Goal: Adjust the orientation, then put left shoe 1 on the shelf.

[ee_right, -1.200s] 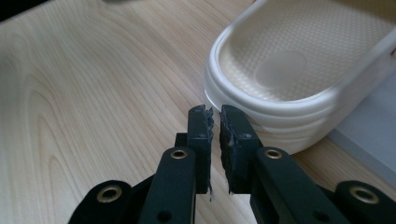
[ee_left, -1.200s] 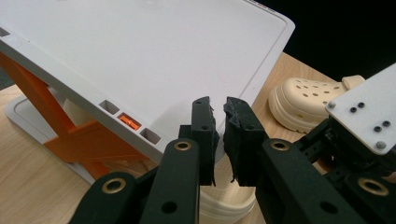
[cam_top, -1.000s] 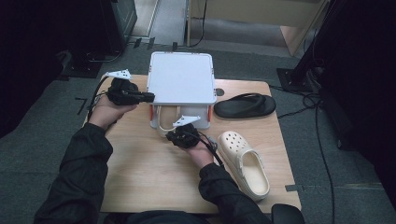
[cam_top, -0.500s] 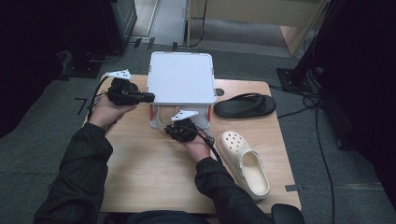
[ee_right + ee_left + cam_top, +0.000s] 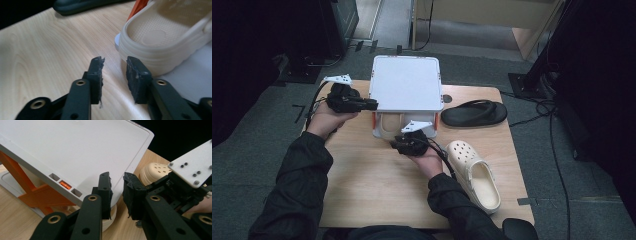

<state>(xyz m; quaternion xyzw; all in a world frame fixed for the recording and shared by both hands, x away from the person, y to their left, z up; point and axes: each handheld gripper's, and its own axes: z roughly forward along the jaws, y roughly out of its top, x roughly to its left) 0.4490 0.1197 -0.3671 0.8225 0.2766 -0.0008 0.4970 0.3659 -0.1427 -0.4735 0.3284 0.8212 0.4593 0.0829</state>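
A white shelf [image 5: 406, 82] on orange legs [image 5: 32, 195] stands at the back middle of the wooden table [image 5: 372, 185]. Under it, on its white lower tray, lies a cream clog [image 5: 388, 125]. My left gripper [image 5: 371, 104] is at the shelf's left edge; in the left gripper view its jaws [image 5: 117, 192] stand slightly apart at the top plate's [image 5: 75, 150] corner, nothing between them. My right gripper [image 5: 402, 141] hovers in front of the shelf, open, with the clog's heel [image 5: 170, 37] just beyond its right jaw [image 5: 114, 75].
A second cream clog [image 5: 474, 175] lies on the table at the front right. A black sandal [image 5: 474, 114] rests at the back right, beside the shelf. Bare wood lies in front of the shelf. Cables trail on the floor to the right.
My right gripper has crept a little forward, towards the shelf and the clog under it. The left gripper has stayed at the shelf's edge.
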